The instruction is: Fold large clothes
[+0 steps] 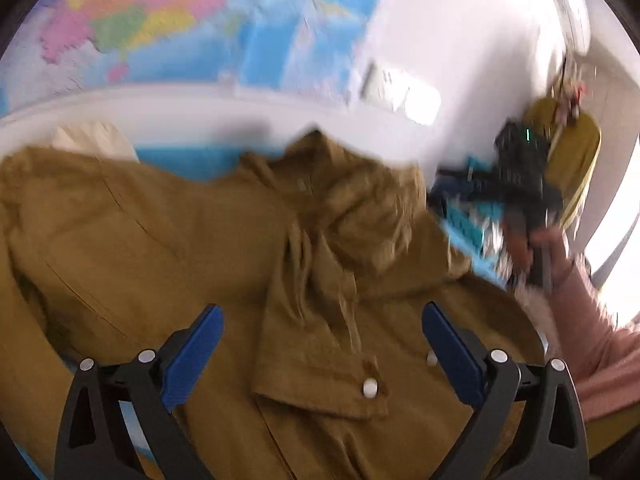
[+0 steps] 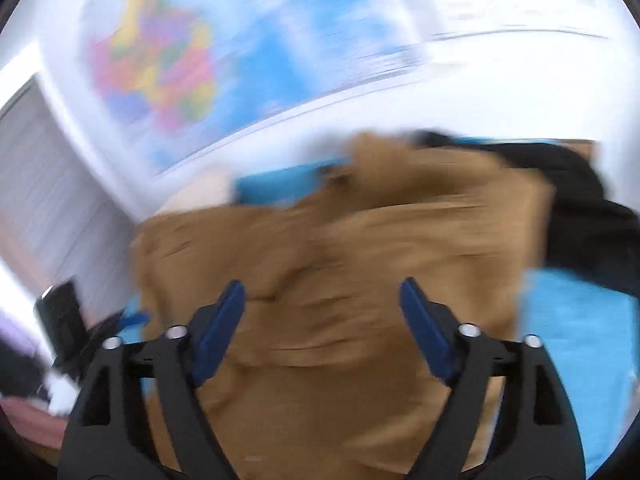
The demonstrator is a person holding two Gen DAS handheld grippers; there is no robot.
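A mustard-brown jacket [image 1: 200,240] with white snap buttons lies spread over a blue surface; its hood is bunched near the middle and a cuffed sleeve lies across the front. My left gripper [image 1: 322,320] hovers over that sleeve, jaws wide apart, nothing between the blue pads. In the left wrist view the other gripper [image 1: 520,168] shows at the right, held by a hand in a pink sleeve [image 1: 592,344]. The right wrist view is blurred: the same jacket [image 2: 340,280] fills it, and my right gripper [image 2: 322,292] stands open above the cloth with nothing in its jaws.
A blue cover [image 2: 568,340] lies under the jacket. A dark garment [image 2: 592,216] sits at the far right. A cream cloth [image 1: 92,140] lies at the back left. A coloured wall map [image 1: 168,16] hangs behind. A mustard chair [image 1: 576,160] stands at the right.
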